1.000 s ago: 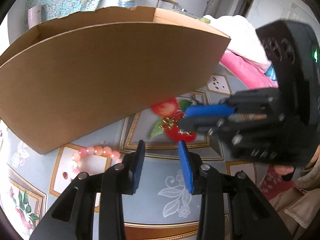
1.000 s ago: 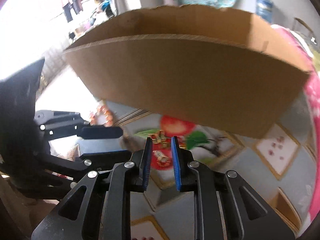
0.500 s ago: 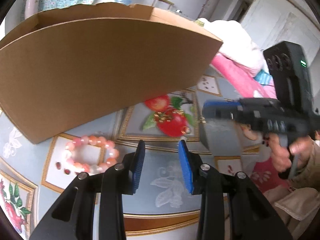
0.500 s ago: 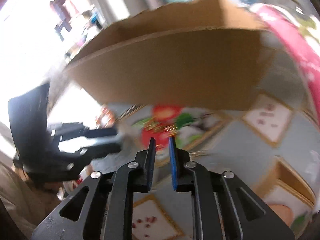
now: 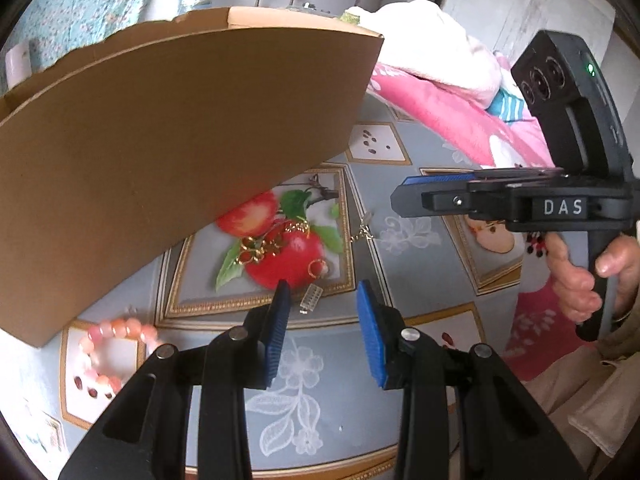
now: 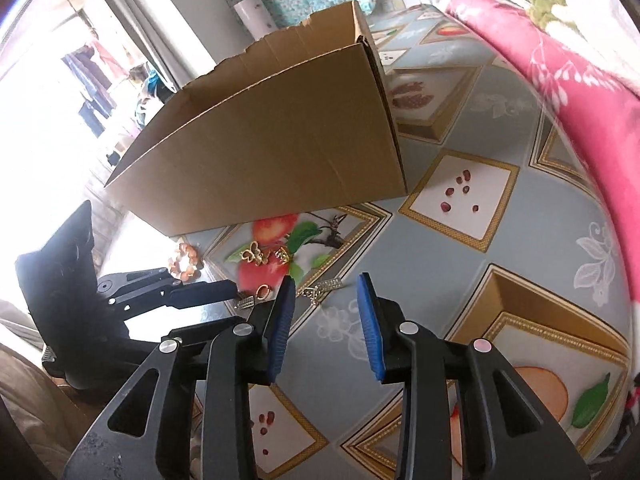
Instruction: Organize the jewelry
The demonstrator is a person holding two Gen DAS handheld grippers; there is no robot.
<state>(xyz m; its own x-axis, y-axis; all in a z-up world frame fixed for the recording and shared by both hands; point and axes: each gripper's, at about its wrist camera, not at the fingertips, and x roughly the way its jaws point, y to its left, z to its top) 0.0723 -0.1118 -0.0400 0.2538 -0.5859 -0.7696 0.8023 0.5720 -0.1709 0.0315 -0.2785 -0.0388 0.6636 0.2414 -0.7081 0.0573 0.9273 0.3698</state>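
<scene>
Hovering with the left gripper (image 5: 320, 320) parted and empty and the right gripper (image 6: 326, 312) opening on nothing, we leave gold pieces (image 5: 272, 246), bead bracelet (image 5: 116, 344) at eight o'clock, outside the cardboard box (image 5: 168, 152).

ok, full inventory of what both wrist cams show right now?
cardboard box: one, brown, open top, standing at the back of the table.
tablecloth: one, grey-blue with fruit prints, covering the table.
bead bracelet: one, pink-orange, by the box's near left corner.
gold jewelry pile: a small cluster, gold, on the red fruit print in front of the box.
gold ring: one, gold, beside the pile.
silver earrings: two or so, small, silver; this one is just ahead of the left gripper.
blanket: one, pink floral, along the table's right side.
left gripper: black with blue pads, open, empty.
right gripper: black with blue pads, jaws opening, nothing between them.
hand: one, gripping the right gripper's handle.
</scene>
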